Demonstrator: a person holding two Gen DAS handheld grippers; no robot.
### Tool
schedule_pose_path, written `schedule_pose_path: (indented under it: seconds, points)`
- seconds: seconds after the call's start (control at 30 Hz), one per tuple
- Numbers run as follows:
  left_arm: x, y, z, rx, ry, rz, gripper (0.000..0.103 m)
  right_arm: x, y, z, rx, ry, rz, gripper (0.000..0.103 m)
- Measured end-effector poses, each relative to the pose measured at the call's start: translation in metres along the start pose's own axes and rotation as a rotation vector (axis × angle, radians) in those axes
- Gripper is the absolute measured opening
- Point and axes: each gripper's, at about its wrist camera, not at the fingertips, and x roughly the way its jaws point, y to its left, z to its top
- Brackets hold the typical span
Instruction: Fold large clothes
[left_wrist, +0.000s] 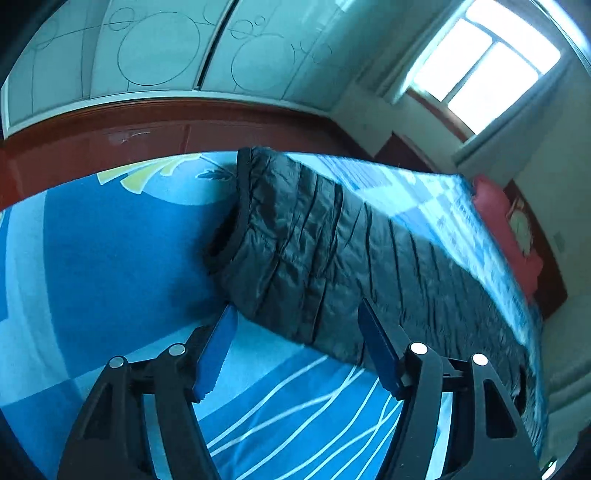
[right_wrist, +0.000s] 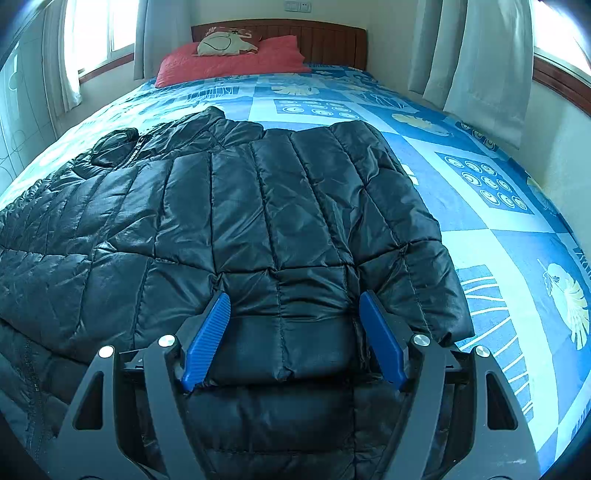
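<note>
- Daylight comes from the windows (left_wrist: 487, 70), which are overexposed and white.
- The left wrist view is blue-tinted and blurred at its right side.
- Both views bend strongly at the edges.

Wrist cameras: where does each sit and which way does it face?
Left wrist: on the left gripper, facing the jacket end-on toward wardrobe doors; open fingers show.
Right wrist: on the right gripper, facing the headboard; fingers straddle the jacket.
Shared: jacket, blue bedsheet, red pillow.
</note>
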Motion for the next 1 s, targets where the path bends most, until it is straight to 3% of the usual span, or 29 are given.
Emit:
schedule_pose_path:
  seconds: [0.17, 0.23, 0.5, 0.6, 0.67, 0.7, 0.73, 0.9, 1.0]
  points:
    - [0.002, 0.008, 0.009, -0.083, -0.029, -0.018, 0.066, 0.000, 0.000, 0.000, -0.001, 0.001, -0.001, 0.072]
    - [-0.001, 0.009, 0.010, -0.105, -0.048, 0.007, 0.058, 0.000, 0.000, 0.000, -0.001, 0.000, -0.001, 0.072]
    - [-0.015, 0.022, 0.012, -0.139, -0.147, 0.103, 0.059, 0.000, 0.000, 0.000, -0.001, 0.000, -0.002, 0.072]
    - [-0.007, 0.028, 0.017, -0.142, -0.155, 0.085, 0.060, 0.000, 0.000, 0.000, -0.003, 0.000, -0.004, 0.072]
    - [-0.006, 0.026, 0.020, -0.117, -0.162, 0.057, 0.044, -0.001, 0.001, 0.000, -0.005, -0.001, -0.008, 0.073]
    - [-0.003, 0.027, 0.020, -0.118, -0.153, 0.025, 0.026, -0.001, 0.001, 0.000, -0.006, -0.001, -0.011, 0.073]
    - [0.000, 0.029, 0.021, -0.128, -0.137, 0.007, 0.016, -0.001, 0.001, 0.000, -0.007, -0.002, -0.013, 0.073]
    - [-0.003, 0.030, 0.023, -0.125, -0.158, 0.016, 0.011, -0.001, 0.001, 0.000, -0.008, -0.002, -0.014, 0.073]
    - [-0.013, 0.016, 0.025, -0.067, -0.195, 0.047, 0.010, -0.002, 0.001, 0.000, -0.008, -0.002, -0.014, 0.073]
